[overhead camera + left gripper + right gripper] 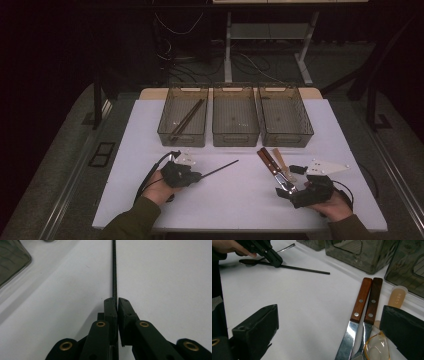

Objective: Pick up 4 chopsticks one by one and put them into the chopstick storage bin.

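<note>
A thin black stick [220, 168] lies across the white table [235, 200], and my left gripper [199, 176] is shut on its near end. In the left gripper view the two jaws [117, 300] pinch the stick [114, 272], which runs straight ahead. My right gripper [289, 181] rests at the front right with its jaws wide apart [329, 307] and nothing pressed between them. Two wooden-handled knives [364, 305] lie side by side with their blades between those jaws. A beige handle [397, 297] and a clear spoon bowl [377, 347] lie beside the knives [267, 160].
Three clear bins stand in a row at the back: the left bin [165, 131] holds dark chopsticks [187, 119]; the middle bin [235, 137] and right bin [306, 127] look bare. A metal utensil [285, 248] lies beyond the left hand.
</note>
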The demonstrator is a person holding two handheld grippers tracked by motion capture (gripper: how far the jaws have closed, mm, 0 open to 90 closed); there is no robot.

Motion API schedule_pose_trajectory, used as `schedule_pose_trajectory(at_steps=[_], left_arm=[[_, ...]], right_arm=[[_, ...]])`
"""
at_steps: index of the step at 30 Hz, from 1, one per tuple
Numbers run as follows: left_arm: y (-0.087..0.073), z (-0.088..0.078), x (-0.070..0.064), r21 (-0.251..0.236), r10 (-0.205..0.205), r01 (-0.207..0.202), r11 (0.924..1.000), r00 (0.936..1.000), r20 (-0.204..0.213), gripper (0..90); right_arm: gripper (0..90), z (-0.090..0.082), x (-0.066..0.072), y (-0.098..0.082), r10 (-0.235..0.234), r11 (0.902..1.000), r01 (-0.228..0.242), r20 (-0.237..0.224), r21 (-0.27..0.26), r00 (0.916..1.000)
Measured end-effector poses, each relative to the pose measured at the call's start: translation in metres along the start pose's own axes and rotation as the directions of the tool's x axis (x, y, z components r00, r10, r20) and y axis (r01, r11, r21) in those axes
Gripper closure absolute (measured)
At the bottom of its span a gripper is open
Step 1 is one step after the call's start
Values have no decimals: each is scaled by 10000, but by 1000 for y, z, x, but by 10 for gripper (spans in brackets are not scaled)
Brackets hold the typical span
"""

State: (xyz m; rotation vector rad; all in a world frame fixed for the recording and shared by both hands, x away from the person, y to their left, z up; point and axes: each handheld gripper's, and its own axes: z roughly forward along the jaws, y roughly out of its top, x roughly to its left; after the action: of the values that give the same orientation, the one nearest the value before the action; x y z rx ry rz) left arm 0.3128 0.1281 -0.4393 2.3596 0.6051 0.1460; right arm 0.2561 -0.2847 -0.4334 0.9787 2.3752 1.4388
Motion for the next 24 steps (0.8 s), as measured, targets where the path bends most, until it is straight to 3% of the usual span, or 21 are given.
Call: schedule_pose_trajectory(at_steps=[12, 24], left_arm=[[5, -9, -1, -240, -11, 14, 9997, 9999, 118, 853], [7, -25, 0, -381, -298, 307, 9988, 9992, 249, 853]], right_arm=[[24, 0, 0, 0, 4, 10000, -4, -2, 7, 10000], [24, 0, 0, 0, -9, 10000, 9, 8, 9, 10000]])
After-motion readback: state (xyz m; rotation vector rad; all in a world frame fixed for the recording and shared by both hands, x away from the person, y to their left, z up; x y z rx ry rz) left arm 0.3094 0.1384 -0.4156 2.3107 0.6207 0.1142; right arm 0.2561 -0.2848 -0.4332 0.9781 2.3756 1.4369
